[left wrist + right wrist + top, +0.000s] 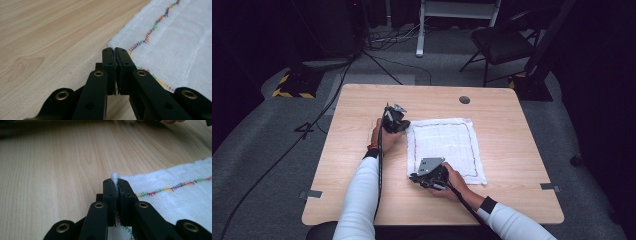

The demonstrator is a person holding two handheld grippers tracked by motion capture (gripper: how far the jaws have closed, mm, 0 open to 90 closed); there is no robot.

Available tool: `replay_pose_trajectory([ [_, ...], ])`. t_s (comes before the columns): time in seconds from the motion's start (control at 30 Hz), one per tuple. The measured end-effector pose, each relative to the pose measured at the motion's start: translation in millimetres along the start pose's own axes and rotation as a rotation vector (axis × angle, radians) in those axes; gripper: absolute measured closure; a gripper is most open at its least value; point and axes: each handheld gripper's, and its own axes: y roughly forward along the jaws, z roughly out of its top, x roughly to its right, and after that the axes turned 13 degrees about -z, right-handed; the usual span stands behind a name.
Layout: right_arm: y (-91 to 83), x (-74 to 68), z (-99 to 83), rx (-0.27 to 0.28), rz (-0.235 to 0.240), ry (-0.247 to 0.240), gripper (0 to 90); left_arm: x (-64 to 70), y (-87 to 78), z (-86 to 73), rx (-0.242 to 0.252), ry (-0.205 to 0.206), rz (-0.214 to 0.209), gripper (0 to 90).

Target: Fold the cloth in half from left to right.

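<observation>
White cloth [444, 146] flat on tabletop [362, 165] — left gripper [115, 53] and right gripper [114, 182] fingers clenched on near-side corners. Thin bite — corner could slip out if lifted unevenly.

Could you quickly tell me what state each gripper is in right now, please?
Left gripper: closed, pinching a corner of the white cloth.
Right gripper: closed, pinching another corner of the same cloth, a tuft showing between the jaws.

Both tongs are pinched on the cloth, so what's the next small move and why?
Probably lift both tongs together and carry that edge across for a fold. The left tongs and right tongs are each shut on a corner of the cloth, which lies flat on the table.
</observation>
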Motion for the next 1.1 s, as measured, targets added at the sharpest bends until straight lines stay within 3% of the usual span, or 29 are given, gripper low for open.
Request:
replay_pose_trajectory([
  [0.07,1.1,0.5,-1.0,-0.004,0.001,-0.003,86.5,0.4,-0.8,0.9,-0.002,0.008,-0.006,75.4],
  [0.17,2.4,-0.8,-2.8,-0.009,0.007,-0.002,86.5,4.0,0.8,1.9,-0.015,0.042,-0.006,84.2],
  [0.23,1.9,-1.0,-3.3,-0.009,0.01,-0.005,86.6,3.7,1.5,2.0,-0.014,0.038,0.01,84.3],
  [0.33,0.3,-1.0,-2.9,-0.005,0.009,-0.005,86.6,0.8,4.7,1.6,-0.038,0.007,0.028,63.7],
  [0.5,-1.0,-0.4,-3.9,-0.008,0.018,-0.01,86.6,1.2,10.7,1.0,-0.037,-0.015,0.01,45.3],
  [0.57,-1.1,0.0,-4.3,-0.009,0.02,-0.01,86.6,2.7,12.1,1.8,-0.042,-0.011,0.014,44.6],
  [0.63,-1.2,-0.4,-4.7,-0.01,0.019,-0.007,86.6,3.2,11.3,1.1,-0.035,-0.007,0.011,51.5],
  [0.77,-4.1,0.4,-4.1,-0.001,0.019,-0.004,86.7,4.3,10.6,-1.4,-0.03,0.016,-0.048,76.7],
  [0.83,-5.3,1.4,-4.1,0.004,0.018,-0.001,86.7,4.4,10.3,-2.8,-0.025,0.013,-0.068,83.3],
  [1.1,-7.0,-0.3,0.1,0.027,0.019,-0.007,86.7,4.4,3.5,-6.0,-0.035,0.036,-0.048,86.8],
])
